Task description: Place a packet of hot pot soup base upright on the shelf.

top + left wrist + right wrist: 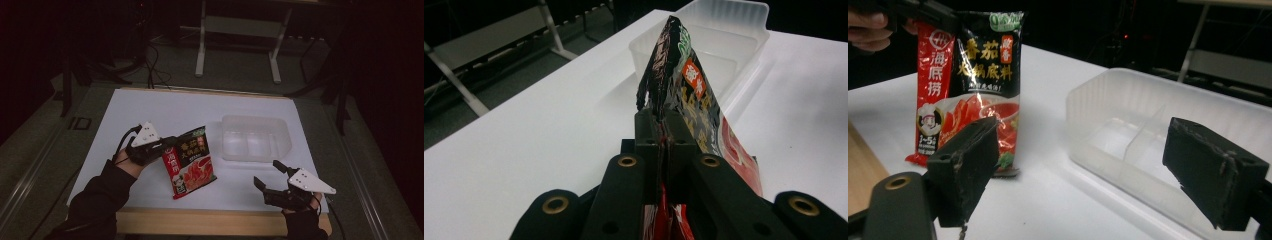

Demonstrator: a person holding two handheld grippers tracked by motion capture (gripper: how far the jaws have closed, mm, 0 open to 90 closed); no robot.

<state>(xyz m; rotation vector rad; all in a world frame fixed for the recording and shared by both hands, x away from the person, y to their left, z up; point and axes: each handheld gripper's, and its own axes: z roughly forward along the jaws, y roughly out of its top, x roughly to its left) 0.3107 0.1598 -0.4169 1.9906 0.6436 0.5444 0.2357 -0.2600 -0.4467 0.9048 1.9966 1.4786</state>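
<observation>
Left gripper [167,143]: jaws pinch the hotpot soup-base packet [190,162] by its edge, likely to lift it. Packet sits just left of the clear divided bin [256,138]. Right gripper [269,178]: jaws spread, nothing between them, near the bin's front, probably waiting.

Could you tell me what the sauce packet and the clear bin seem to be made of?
The sauce packet looks like glossy printed plastic film: it creases where the left claw pinches its edge. The bin looks like frosted translucent plastic, likely rigid; the white table shows faintly through its ribbed walls.
</observation>
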